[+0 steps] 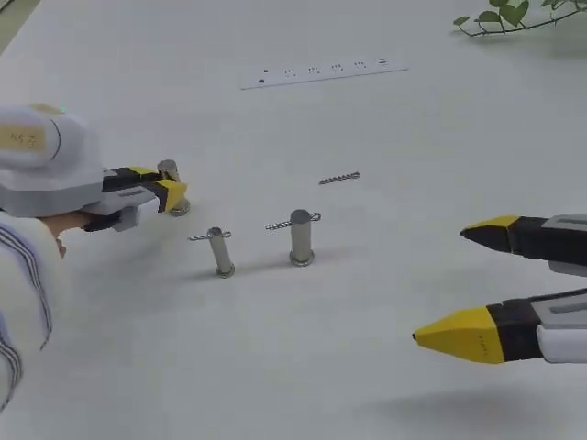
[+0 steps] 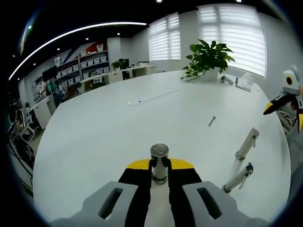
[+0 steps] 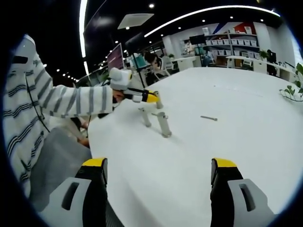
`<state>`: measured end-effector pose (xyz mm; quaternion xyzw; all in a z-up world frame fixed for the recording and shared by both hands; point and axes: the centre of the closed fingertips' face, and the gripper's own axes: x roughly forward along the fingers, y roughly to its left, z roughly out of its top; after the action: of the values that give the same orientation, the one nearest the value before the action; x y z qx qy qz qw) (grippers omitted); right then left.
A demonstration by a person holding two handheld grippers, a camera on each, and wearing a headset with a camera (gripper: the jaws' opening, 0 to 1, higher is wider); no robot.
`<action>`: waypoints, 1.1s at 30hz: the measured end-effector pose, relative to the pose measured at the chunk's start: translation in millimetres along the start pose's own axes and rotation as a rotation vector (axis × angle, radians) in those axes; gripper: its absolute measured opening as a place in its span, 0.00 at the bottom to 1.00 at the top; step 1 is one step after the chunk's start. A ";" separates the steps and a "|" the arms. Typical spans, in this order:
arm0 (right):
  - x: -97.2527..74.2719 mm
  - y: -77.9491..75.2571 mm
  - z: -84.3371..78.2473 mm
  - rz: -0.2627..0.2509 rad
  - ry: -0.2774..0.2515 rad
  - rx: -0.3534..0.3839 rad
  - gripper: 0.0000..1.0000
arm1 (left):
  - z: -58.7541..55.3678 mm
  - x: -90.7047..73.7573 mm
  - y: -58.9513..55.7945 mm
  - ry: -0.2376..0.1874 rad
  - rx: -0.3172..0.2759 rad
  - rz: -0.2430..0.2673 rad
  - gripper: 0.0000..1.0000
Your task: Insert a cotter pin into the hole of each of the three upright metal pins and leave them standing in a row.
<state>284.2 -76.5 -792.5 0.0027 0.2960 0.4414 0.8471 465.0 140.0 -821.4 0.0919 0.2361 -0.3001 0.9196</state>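
One bare metal pin (image 2: 159, 158), clamped in the left tongs (image 1: 171, 192), may tip; the wide-open right tongs (image 1: 438, 286) could fumble the loose cotter pin (image 1: 339, 178).

left tongs (image 2: 160, 166) clamped on metal pin (image 2: 160, 151) | right tongs (image 1: 438, 286) spread wide, pointing left

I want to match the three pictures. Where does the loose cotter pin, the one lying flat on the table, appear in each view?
Head view: the loose cotter pin lies slightly right of centre, above mid-height.
Left gripper view: right of centre, near mid-height.
Right gripper view: right of centre, near mid-height.
Shared landmark: the upright metal pin clamped in the left gripper.
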 end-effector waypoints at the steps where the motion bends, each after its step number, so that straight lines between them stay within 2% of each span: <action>1: -0.4 -0.2 0.4 -0.001 -0.002 0.000 0.91 | 3.5 -3.3 0.9 -0.008 -0.009 0.010 0.11; 6: -2.5 0.0 0.5 0.002 -0.001 -0.009 0.91 | 27.3 -27.6 -4.4 -0.055 0.009 0.027 0.11; 8: -3.1 0.4 1.0 0.003 -0.005 -0.013 0.91 | 33.5 -35.8 -8.0 -0.066 -0.003 0.026 0.11; 9: -3.5 0.5 1.7 0.004 -0.009 -0.016 0.91 | 37.5 -41.2 -14.3 -0.078 -0.032 0.004 0.11; 10: -3.8 0.5 2.2 0.005 -0.012 -0.018 0.91 | 39.3 -45.4 -18.2 -0.079 -0.031 -0.007 0.11; 13: -4.5 0.6 3.9 0.004 -0.022 -0.020 0.91 | 45.7 -61.3 -33.5 -0.079 -0.003 -0.015 0.11; 16: -5.1 1.1 4.4 0.006 -0.029 -0.021 0.91 | 51.2 -73.9 -44.9 -0.094 -0.024 -0.012 0.11; 19: -6.7 1.8 5.2 0.012 -0.038 -0.023 0.91 | 54.1 -84.7 -58.5 -0.103 -0.031 -0.011 0.11; 22: -7.9 1.8 6.9 0.016 -0.052 -0.017 0.92 | 54.9 -93.4 -70.0 -0.113 -0.104 -0.003 0.11; 23: -8.2 1.6 6.9 0.016 -0.054 -0.017 0.92 | 55.4 -93.3 -69.3 -0.111 -0.125 -0.002 0.11; 26: -8.8 0.1 5.2 0.007 -0.050 -0.035 0.92 | 53.1 -96.4 -88.6 -0.100 -0.094 -0.038 0.10; 29: -8.9 0.3 3.2 0.008 -0.041 -0.039 0.92 | 49.5 -98.5 -102.4 -0.089 -0.074 -0.045 0.10; 32: -9.0 -1.1 2.9 0.001 -0.038 -0.053 0.92 | 44.8 -98.6 -115.2 -0.077 -0.080 -0.047 0.10; 33: -9.0 -2.2 2.6 0.000 -0.035 -0.056 0.92 | 41.5 -98.9 -121.8 -0.072 -0.117 -0.055 0.10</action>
<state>283.2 -83.9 -786.4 -0.0131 0.2687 0.4492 0.8520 338.2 79.6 -740.2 0.0208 0.2223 -0.3140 0.9228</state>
